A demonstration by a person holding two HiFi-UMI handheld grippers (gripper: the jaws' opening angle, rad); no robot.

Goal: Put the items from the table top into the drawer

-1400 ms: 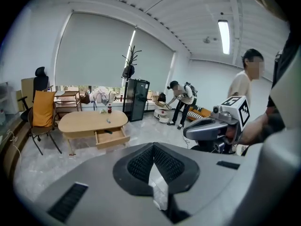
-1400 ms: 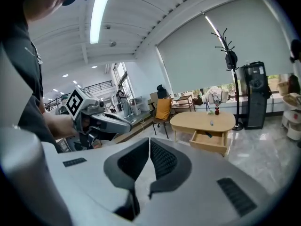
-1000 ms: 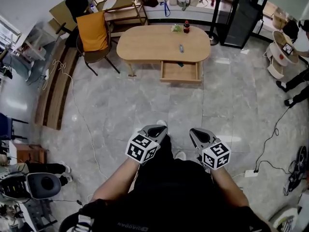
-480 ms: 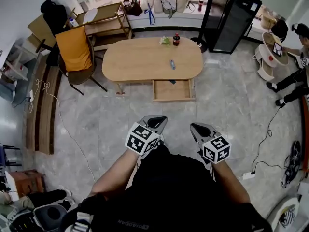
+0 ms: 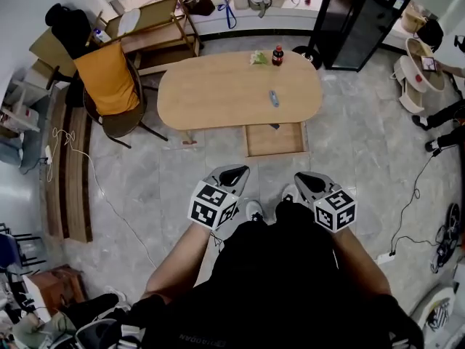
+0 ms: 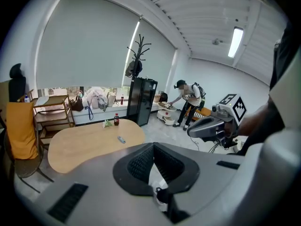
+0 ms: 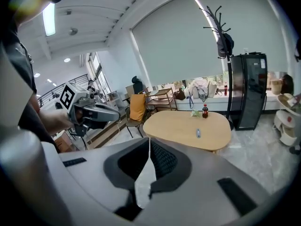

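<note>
Progress: no item is judged stowed yet; the drawer (image 5: 275,139) is seen pulled open under the tabletop (image 5: 211,93).
Remaining: three items are left on the tabletop, well apart from both tools.
Count: one bottle (image 5: 277,54), one green packet (image 5: 259,58), one grey remote (image 5: 274,98).
Left tool (image 5: 234,171): jaws together, nothing held.
Right tool (image 5: 306,178): jaws together, nothing held.

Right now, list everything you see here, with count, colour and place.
table: one, light wood, mid-room
drawer: one, wood, open under table's near edge
bottle: one, dark, red cap, table's far edge
packet: one, green, left of bottle
remote: one, grey, table's right half
chair: one, orange cover, left of table
cabinet: one, black, beyond table, right
left claw: one, grey, shut, empty
right claw: one, grey, shut, empty
</note>
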